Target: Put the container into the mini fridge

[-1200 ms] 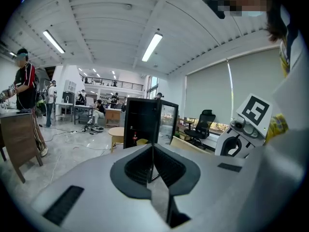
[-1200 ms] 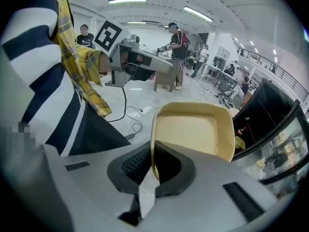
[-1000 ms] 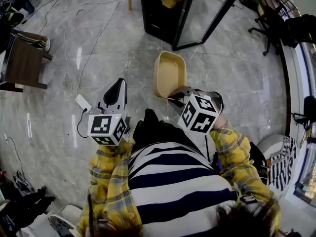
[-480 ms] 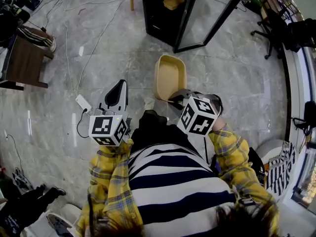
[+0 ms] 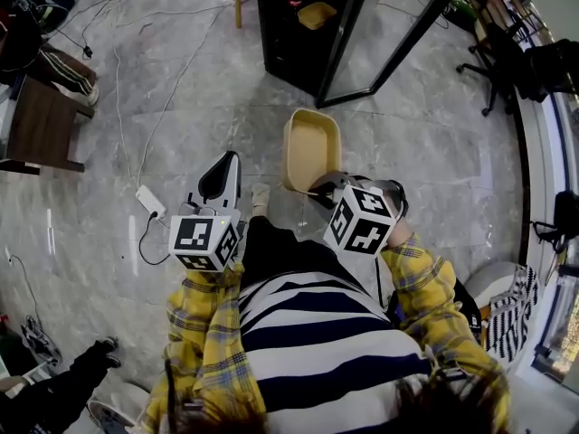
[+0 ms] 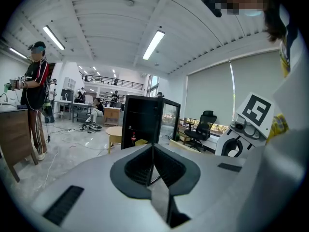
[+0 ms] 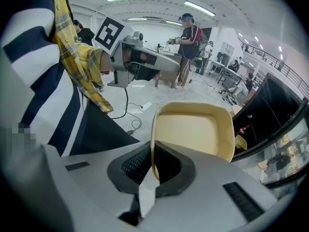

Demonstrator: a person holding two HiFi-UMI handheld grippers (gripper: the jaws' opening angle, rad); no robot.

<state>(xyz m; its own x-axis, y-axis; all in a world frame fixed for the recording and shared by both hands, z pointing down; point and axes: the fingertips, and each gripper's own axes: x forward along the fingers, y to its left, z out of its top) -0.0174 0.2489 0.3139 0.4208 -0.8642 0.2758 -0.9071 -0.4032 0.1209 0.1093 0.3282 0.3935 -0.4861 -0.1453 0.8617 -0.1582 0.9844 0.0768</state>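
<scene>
Right gripper (image 7: 151,172): clamped on near rim of beige container (image 5: 312,141). Left gripper (image 6: 153,164): jaws pressed together, empty. Mini fridge (image 5: 295,27): door open.

Mini fridge (image 5: 282,42) top cut off, items inside (image 5: 316,13) too small, container (image 5: 310,141) near rim behind right gripper (image 5: 314,185)

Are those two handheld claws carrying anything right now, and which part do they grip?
The right gripper pinches the tan container by its near rim. The left gripper is closed with nothing in it.
</scene>
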